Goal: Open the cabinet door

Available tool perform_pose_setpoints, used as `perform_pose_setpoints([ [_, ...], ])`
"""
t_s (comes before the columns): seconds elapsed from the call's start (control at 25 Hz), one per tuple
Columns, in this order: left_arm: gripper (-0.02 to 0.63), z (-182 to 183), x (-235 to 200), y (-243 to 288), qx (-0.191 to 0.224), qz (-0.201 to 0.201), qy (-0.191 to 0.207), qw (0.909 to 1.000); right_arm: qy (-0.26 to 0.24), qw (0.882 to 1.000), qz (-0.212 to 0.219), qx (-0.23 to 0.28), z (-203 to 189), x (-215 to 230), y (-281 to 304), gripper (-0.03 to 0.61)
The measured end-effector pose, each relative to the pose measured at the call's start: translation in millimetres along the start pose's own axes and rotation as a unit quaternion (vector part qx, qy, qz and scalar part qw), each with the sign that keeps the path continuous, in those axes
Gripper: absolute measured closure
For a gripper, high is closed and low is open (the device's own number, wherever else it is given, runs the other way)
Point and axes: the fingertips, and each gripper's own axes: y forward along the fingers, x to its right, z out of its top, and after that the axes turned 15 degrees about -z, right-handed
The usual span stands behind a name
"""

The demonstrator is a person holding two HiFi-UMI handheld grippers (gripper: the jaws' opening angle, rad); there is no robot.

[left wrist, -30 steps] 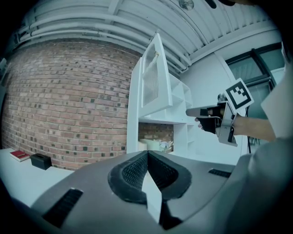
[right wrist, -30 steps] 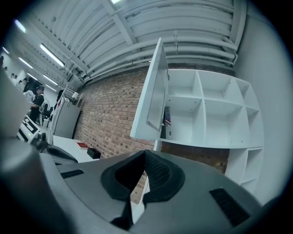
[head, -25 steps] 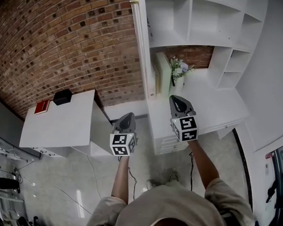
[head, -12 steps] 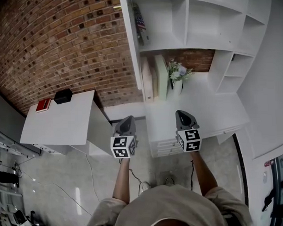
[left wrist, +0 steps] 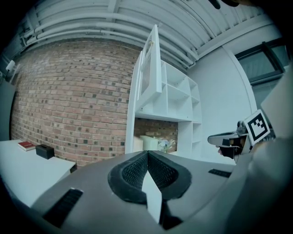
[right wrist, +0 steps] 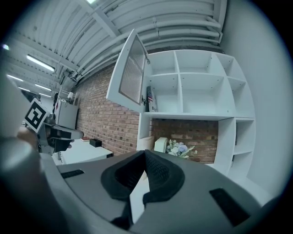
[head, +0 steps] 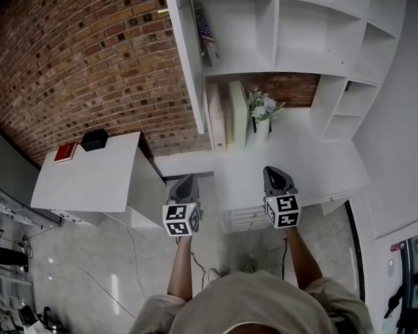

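**Door stands open, both claws empty**

Nearest in the head view, the person's two forearms reach forward, each carrying a claw held level. The left claw (head: 188,184) is pressed together with nothing between its ribbed pads, as the left gripper view shows (left wrist: 147,155). The right claw (head: 275,178) is likewise closed on nothing (right wrist: 144,155). Both hang near the front edge of the white desk (head: 325,162) under the shelving, and neither touches any furniture.

Farther on, a vase of flowers (head: 262,110) and some pale upright boxes (head: 228,114) sit at the back of that desk. To the left, a separate white side desk (head: 86,184) carries a red book (head: 65,153) and a black box (head: 94,139).

Farthest is the white shelf unit (head: 307,29) against the brick wall. The cabinet door (right wrist: 132,73) at its upper left is swung well out from its compartment, seen edge-on from above (head: 186,61), with a small flag (head: 206,33) showing inside.

Judging from this, the opening looks done: the door is wide and released. At most, lowering the claws remains.
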Motion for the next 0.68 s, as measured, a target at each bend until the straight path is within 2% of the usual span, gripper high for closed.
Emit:
perform_pose_setpoints([
  [0.68, 0.588, -6, -12, 9, -0.007, -0.006, -0.003, 0.9999, -0.010, 1.000, 0.003, -0.002, -2, -5, 16, 0.566],
])
